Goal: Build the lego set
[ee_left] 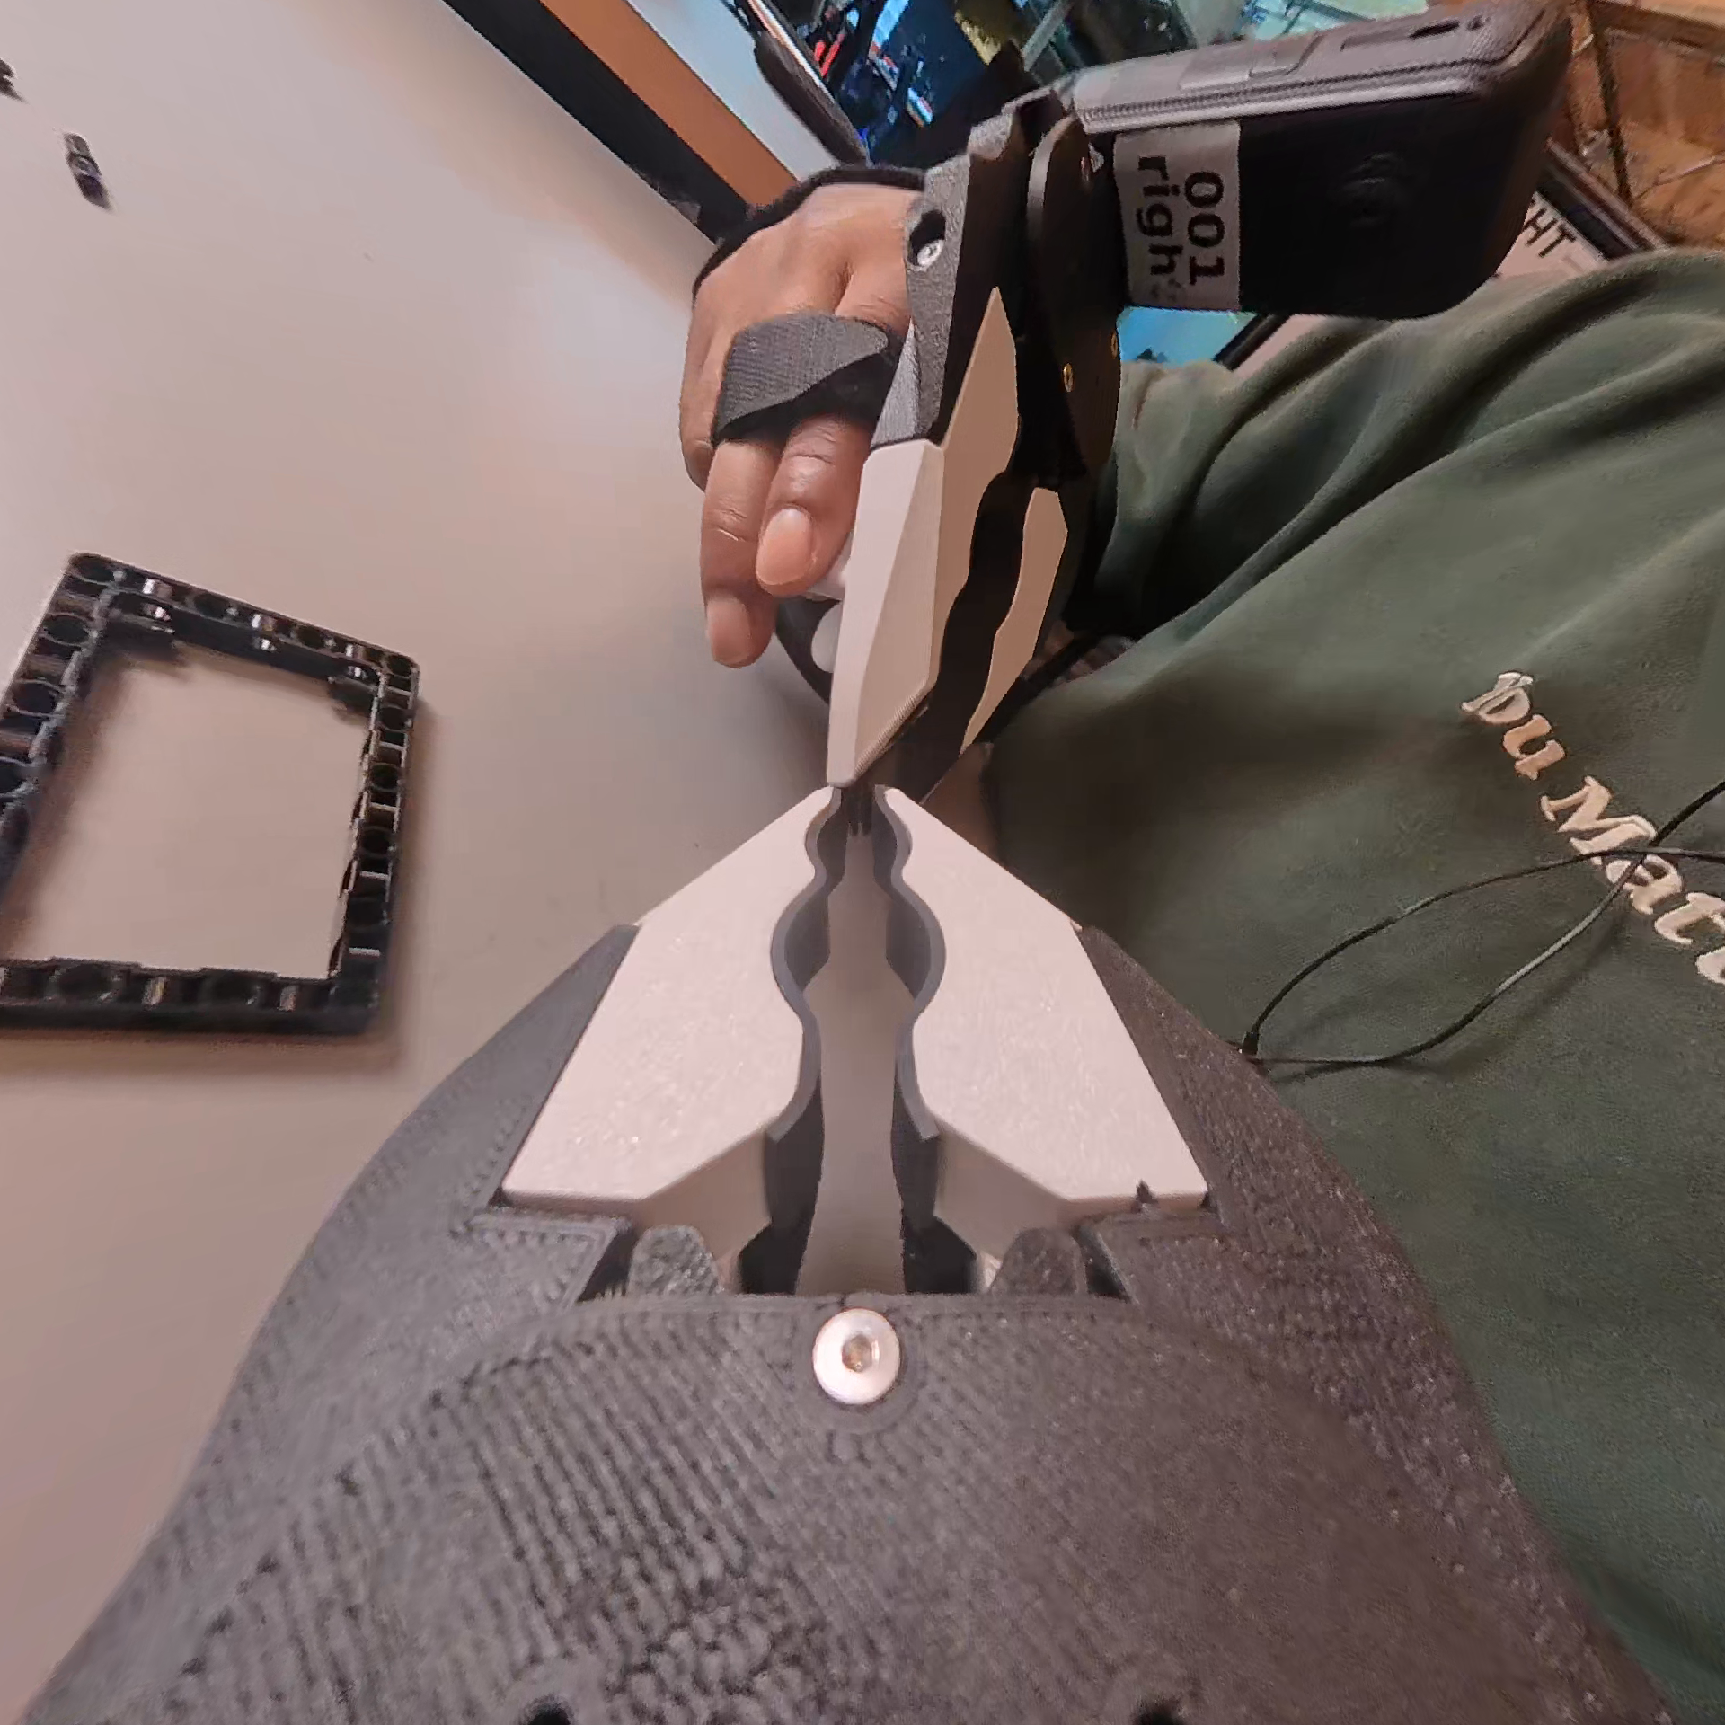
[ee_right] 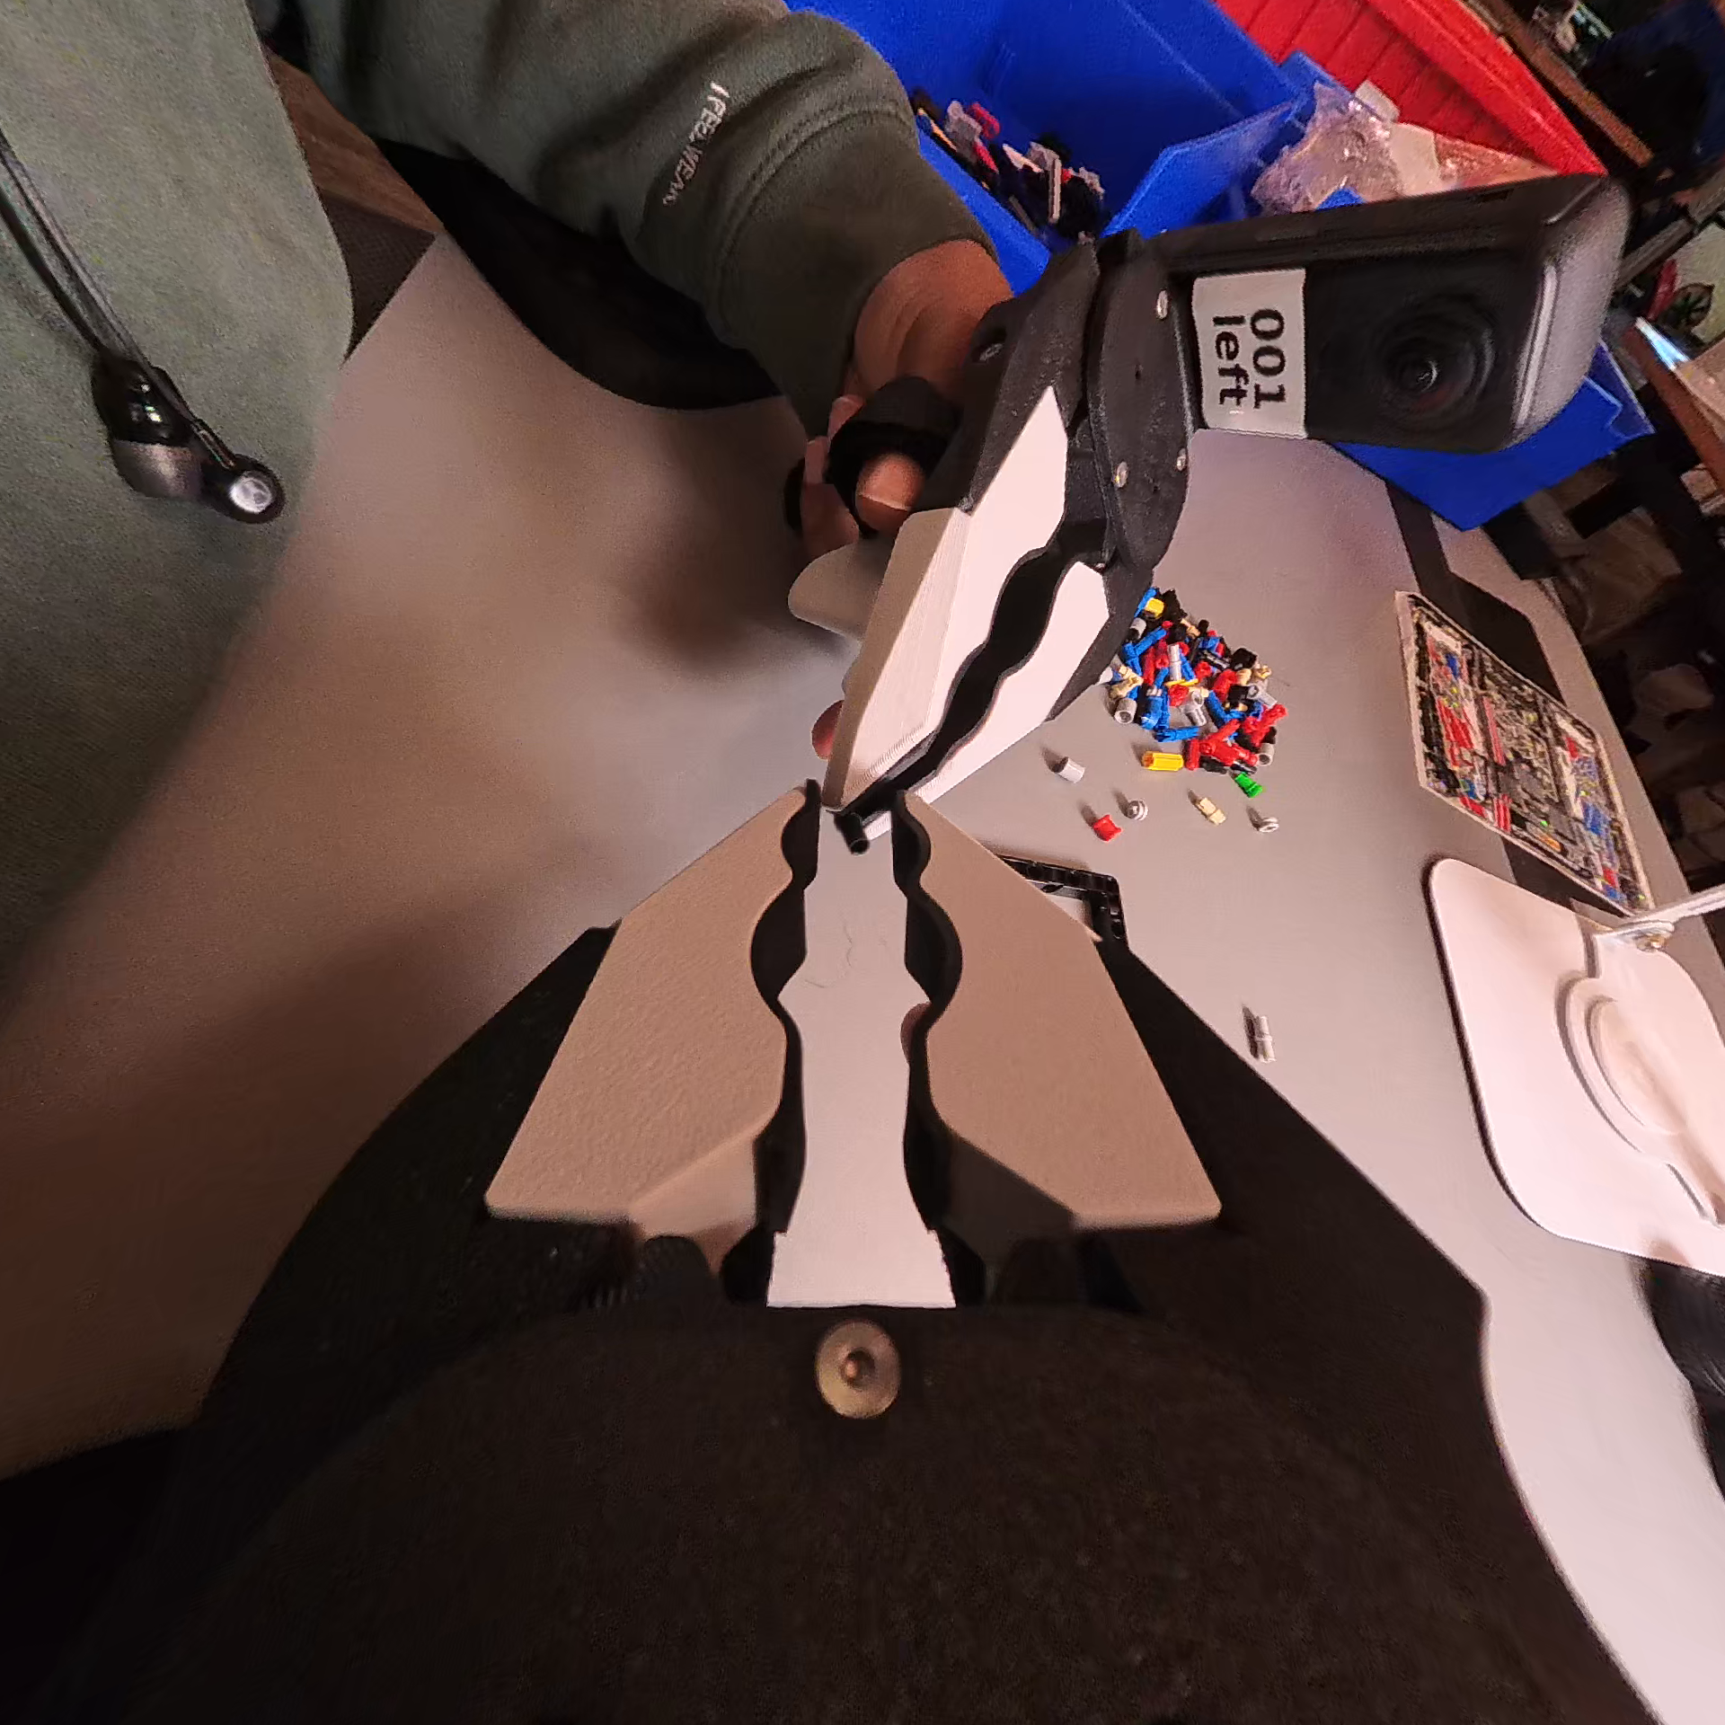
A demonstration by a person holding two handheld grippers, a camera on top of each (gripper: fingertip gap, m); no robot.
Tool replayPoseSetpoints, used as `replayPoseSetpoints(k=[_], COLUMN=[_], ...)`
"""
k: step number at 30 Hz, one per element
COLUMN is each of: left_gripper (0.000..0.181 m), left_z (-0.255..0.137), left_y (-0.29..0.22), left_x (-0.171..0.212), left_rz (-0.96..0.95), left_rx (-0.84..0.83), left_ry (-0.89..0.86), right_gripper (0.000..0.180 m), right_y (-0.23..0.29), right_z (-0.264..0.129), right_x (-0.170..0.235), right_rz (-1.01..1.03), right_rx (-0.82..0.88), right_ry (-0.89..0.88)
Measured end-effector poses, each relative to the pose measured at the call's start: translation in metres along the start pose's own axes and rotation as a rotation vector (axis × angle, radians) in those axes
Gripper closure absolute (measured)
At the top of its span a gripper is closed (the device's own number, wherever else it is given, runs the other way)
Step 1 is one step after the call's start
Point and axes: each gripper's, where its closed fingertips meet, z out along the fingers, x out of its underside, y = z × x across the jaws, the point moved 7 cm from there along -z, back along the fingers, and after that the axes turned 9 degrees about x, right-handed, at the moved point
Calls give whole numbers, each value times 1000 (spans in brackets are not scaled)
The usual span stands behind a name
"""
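Right wrist view: black pin (ee_right: 853,834) between open right tool (ee_right: 857,810) tips.

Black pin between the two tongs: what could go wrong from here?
1. The black pin seems pinched only at the very tips of the left tongs, so it may twist or slip out.
2. The right tongs stand open around it; closing off-centre could knock it loose.
3. All this happens near the table edge, beside the person's sweater, so a dropped pin might fall off.
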Motion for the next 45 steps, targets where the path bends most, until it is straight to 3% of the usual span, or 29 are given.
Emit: replayPoseSetpoints(k=[19, 21, 22, 25, 30, 34, 45], left_gripper=[177, 169, 155, 137, 140, 143, 145], left_z=[-8, -10, -13, -27, -48, -51, -55], left_y=[-2, 2, 5, 8, 14, 20, 21], left_x=[-5, -6, -8, -18, -26, -23, -21], left_rz=[-31, -30, -8, 106, 286, 267, 269], left_rx=[22, -26, -79, -242, -532, -551, -575], left_ry=[-78, -99, -116, -174, -197, -209, -196], right_gripper=[175, 177, 177, 177, 177, 177, 170], right_y=[-6, -8, -12, -41, -104, -122, -133], right_z=[-2, -3, -6, -20, -70, -81, -79], right_x=[-2, 1, 4, 34, 137, 164, 178], right_rz=[-20, -23, -1, 100, 382, 507, 629], right_rx=[66, 87, 99, 261, 558, 551, 470], right_ry=[3, 23, 35, 199, 550, 603, 630])
